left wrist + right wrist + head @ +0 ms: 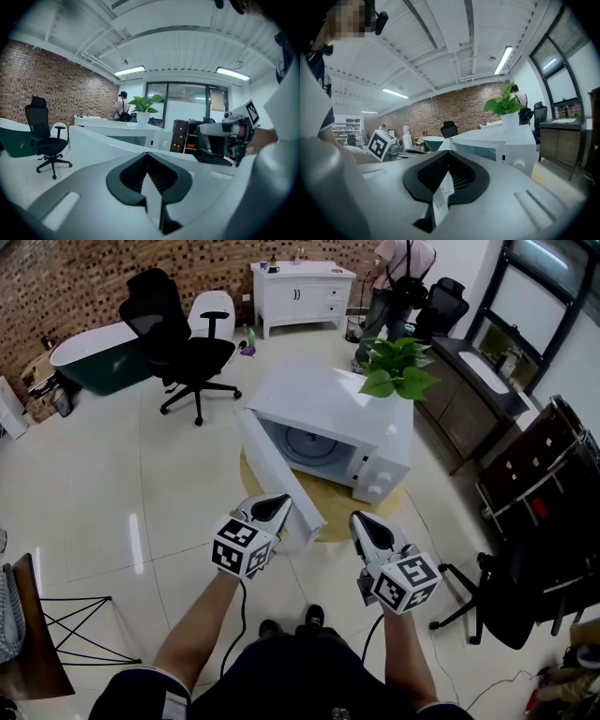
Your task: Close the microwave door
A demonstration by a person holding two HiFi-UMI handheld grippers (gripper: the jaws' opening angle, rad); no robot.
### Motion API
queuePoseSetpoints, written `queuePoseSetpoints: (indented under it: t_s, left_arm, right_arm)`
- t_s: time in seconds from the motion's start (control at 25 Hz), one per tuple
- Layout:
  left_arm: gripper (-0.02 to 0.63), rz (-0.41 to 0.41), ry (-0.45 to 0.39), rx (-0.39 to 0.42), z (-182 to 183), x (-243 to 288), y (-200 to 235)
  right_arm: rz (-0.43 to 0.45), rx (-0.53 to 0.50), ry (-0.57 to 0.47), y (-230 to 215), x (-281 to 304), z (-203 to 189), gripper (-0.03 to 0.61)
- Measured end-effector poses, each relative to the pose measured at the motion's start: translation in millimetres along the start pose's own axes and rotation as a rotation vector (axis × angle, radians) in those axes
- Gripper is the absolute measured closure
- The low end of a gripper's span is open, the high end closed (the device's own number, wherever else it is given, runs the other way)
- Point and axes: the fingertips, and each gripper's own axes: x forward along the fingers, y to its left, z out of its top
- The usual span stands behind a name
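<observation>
Nearest, the black-tipped left gripper [284, 500] and right gripper [357, 517] both have their jaws pressed together on nothing. They hang just before the white box-shaped microwave [375, 442], whose white hinged door [281, 486] stands swung open beside the left gripper; contact there cannot be told. Only the head view shows the open cavity, while the gripper views see mostly their own grey bodies, with the leafy green potted plant [505, 105] on the microwave's top.

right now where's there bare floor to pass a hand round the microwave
Free: floor left of the open door toward the office chair; floor between left claw and right claw. Crowded: microwave top with plant, right side by cabinet.
</observation>
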Motion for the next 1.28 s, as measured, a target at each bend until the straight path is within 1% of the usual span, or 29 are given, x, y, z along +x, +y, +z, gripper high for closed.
queuePoseSetpoints:
  t_s: [0.76, 1.28]
  left_arm:
    - [0.603, -0.048, 0.037, 0.036, 14, 63, -13]
    - [0.603, -0.072, 0.061, 0.055, 17, 96, -16]
  right_arm:
    - [-0.121, 0.012, -0.041, -45, -28, 9, 0.577]
    - [-0.159, 0.019, -0.046, -69, -34, 10, 0.577]
